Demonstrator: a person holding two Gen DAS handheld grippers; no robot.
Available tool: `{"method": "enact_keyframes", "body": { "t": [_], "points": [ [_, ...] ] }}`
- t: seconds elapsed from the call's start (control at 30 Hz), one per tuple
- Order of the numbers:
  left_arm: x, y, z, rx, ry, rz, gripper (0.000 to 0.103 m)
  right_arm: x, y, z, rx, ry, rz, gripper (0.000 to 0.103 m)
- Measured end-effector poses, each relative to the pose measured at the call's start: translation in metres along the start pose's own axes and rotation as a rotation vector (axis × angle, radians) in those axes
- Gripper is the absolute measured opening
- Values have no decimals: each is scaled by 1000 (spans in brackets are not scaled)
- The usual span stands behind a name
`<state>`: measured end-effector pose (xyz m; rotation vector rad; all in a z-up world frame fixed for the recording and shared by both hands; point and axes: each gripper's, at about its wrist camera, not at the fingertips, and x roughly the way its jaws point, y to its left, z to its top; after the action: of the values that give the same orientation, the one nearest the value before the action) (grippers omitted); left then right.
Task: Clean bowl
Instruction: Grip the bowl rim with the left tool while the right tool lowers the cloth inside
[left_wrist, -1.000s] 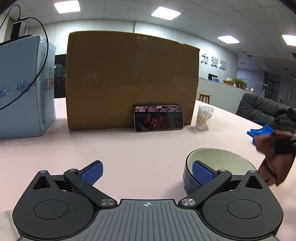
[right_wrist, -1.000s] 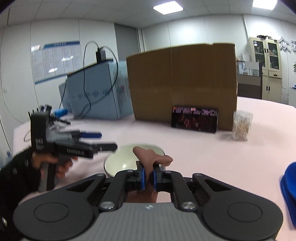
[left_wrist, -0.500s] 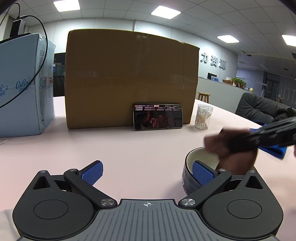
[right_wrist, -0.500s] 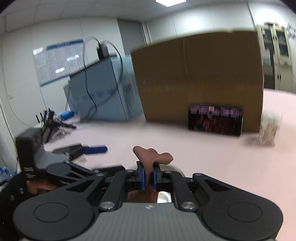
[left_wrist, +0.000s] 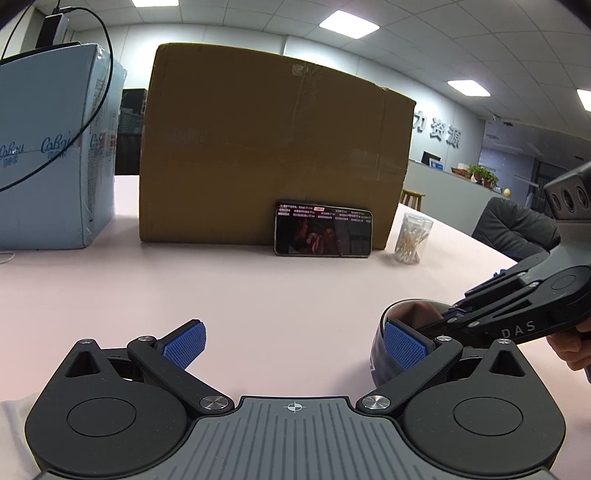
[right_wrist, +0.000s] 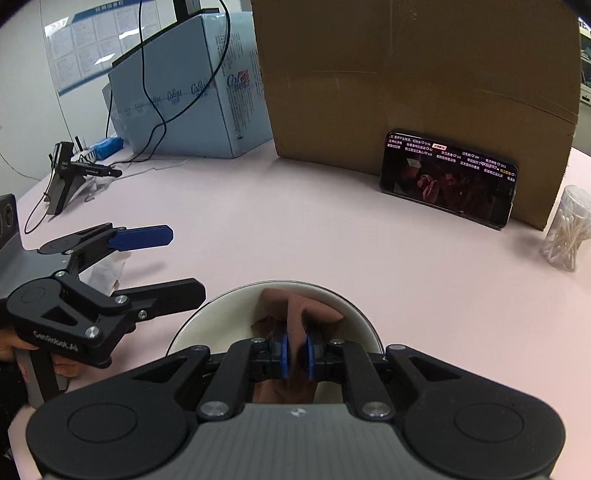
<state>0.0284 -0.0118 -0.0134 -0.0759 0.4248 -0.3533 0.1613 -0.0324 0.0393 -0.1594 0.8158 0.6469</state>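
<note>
Right gripper (right_wrist: 294, 356) pinched tight on brown cloth (right_wrist: 295, 314) pressed inside the bowl (right_wrist: 354, 314), left gripper (left_wrist: 293, 341) spread wide and empty, one finger at the bowl's outer wall, bowl on pink table (right_wrist: 332, 236), phone (right_wrist: 448, 179) leaning on cardboard box (right_wrist: 406, 74) beyond, cotton swab jar (right_wrist: 567, 229) beside.

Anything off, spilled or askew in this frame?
Nothing stands out. The bowl sits upright on the table, no spill. The right hand-held gripper holds the brown cloth inside it. The left hand-held gripper is open beside the bowl, not gripping it. The phone leans against the cardboard box.
</note>
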Motion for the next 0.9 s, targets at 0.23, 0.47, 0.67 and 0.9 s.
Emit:
{"method": "enact_keyframes", "body": {
  "t": [0.23, 0.47, 0.67, 0.9],
  "points": [
    [-1, 0, 0, -8, 2, -5, 103, -11, 15, 3, -109, 58, -9, 28],
    [-1, 0, 0, -11, -3, -7, 103, -30, 31, 9, -225, 34, -39, 48],
    [-1, 2, 1, -15, -2, -8, 103, -9, 36, 14, -293, 135, -77, 4],
    [2, 3, 1, -22, 10, -24, 103, 6, 33, 19, -300, 178, -74, 4]
  ]
}}
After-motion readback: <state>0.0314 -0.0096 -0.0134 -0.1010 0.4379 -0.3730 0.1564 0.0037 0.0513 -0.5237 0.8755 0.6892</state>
